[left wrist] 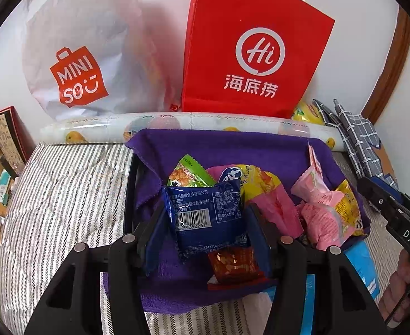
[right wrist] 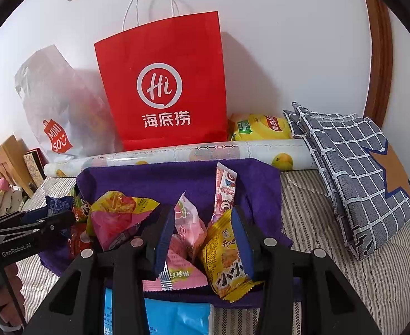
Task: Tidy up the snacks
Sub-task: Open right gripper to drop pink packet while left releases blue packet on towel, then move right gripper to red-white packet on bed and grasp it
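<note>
Several snack packets lie on a purple cloth (left wrist: 219, 145) on a striped bed. My left gripper (left wrist: 205, 217) has its blue pads on both sides of a dark blue packet (left wrist: 205, 212), touching it and lifting it off the pile. A red packet (left wrist: 233, 262) lies under it. My right gripper (right wrist: 203, 237) is open over pink packets (right wrist: 188, 223), its right pad against a yellow packet (right wrist: 224, 256). The left gripper with the blue packet also shows in the right wrist view (right wrist: 51, 217). The right gripper shows at the right edge of the left wrist view (left wrist: 372, 189).
A red paper bag (left wrist: 255, 50) and a white Miniso plastic bag (left wrist: 85, 55) stand against the wall behind a rolled printed sheet (left wrist: 177, 125). A checked cloth bag (right wrist: 358, 173) and a yellow chip bag (right wrist: 260, 125) lie at right. A light blue pack (right wrist: 177, 318) lies near the front.
</note>
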Available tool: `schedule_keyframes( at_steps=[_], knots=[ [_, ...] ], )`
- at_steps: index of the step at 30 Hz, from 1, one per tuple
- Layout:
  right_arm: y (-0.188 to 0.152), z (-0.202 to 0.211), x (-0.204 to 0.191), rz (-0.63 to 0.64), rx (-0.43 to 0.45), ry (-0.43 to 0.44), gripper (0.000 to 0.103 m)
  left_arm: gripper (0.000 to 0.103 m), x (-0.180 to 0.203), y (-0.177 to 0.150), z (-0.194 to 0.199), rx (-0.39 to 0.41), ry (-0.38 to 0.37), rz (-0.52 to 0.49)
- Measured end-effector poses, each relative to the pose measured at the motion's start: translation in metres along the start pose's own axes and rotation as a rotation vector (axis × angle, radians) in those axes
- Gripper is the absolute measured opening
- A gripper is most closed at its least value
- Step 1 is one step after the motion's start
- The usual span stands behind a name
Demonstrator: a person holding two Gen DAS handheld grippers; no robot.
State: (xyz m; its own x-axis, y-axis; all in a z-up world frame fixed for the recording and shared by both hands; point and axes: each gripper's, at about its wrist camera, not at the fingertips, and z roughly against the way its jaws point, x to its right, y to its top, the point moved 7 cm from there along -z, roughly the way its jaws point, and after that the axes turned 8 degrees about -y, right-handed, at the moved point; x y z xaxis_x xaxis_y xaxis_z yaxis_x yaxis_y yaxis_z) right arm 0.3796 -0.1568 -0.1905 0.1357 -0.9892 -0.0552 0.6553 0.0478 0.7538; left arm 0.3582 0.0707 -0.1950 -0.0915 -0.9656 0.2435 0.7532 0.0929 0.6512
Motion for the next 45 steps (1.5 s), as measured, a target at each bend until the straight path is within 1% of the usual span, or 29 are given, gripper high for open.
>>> schedule_keyframes(
  at_steps=[7,13,15,16,17,20,24,26,28,30,32,36,38,40,42,43,45],
  knots=[
    [0.000,0.001,0.001,-0.003,0.000,-0.004,0.041,0.056,0.005,-0.001,-0.002,0.002,-0.004,-0.011],
    [0.000,0.001,0.001,-0.003,0.004,-0.004,0.041,0.060,0.003,-0.004,-0.009,-0.029,-0.024,0.010],
    [0.000,0.001,0.001,-0.003,0.004,-0.003,0.041,0.061,0.002,-0.004,-0.008,-0.023,-0.021,0.017],
    [0.000,0.001,0.001,-0.003,0.003,-0.003,0.041,0.064,0.003,-0.002,-0.006,-0.013,-0.023,0.016],
    [0.000,0.001,0.001,-0.003,0.003,-0.002,0.041,0.069,0.003,-0.002,-0.004,-0.006,-0.023,0.014],
    [0.000,0.002,0.000,-0.004,0.007,0.002,0.042,0.075,0.003,0.001,0.001,0.021,-0.027,0.017],
    [0.000,0.005,-0.002,-0.003,0.022,0.009,0.046,0.076,0.001,0.003,0.003,0.024,-0.038,0.030],
    [0.001,0.007,-0.003,0.003,0.032,0.004,0.050,0.076,0.001,0.003,0.003,0.020,-0.035,0.035],
    [0.000,0.009,-0.004,0.007,0.036,0.006,0.062,0.076,0.000,0.003,0.002,0.016,-0.018,0.038],
    [0.000,0.012,-0.005,0.018,0.049,0.012,0.063,0.076,0.000,0.004,0.004,0.020,-0.006,0.034],
    [-0.002,0.015,-0.004,0.024,0.055,-0.003,0.065,0.076,0.001,0.005,0.007,0.026,0.008,0.023],
    [-0.013,0.033,0.002,0.027,0.034,-0.032,0.066,0.076,0.008,0.007,0.015,0.053,0.012,-0.008],
    [-0.020,0.047,0.004,0.048,0.025,-0.053,0.066,0.076,0.014,0.007,0.019,0.055,-0.001,-0.020],
    [-0.026,0.064,0.007,0.063,0.036,-0.064,0.066,0.076,0.021,0.003,0.024,0.054,-0.022,-0.027],
    [-0.035,0.081,0.010,0.069,0.040,-0.083,0.066,0.076,0.025,-0.005,0.031,0.047,-0.031,-0.031],
    [-0.041,0.087,0.012,0.066,0.026,-0.102,0.066,0.076,0.026,-0.009,0.034,0.044,-0.031,-0.036],
    [-0.061,0.097,0.012,0.078,-0.023,-0.087,0.066,0.076,0.026,-0.021,0.042,0.034,-0.030,-0.044]
  ],
)
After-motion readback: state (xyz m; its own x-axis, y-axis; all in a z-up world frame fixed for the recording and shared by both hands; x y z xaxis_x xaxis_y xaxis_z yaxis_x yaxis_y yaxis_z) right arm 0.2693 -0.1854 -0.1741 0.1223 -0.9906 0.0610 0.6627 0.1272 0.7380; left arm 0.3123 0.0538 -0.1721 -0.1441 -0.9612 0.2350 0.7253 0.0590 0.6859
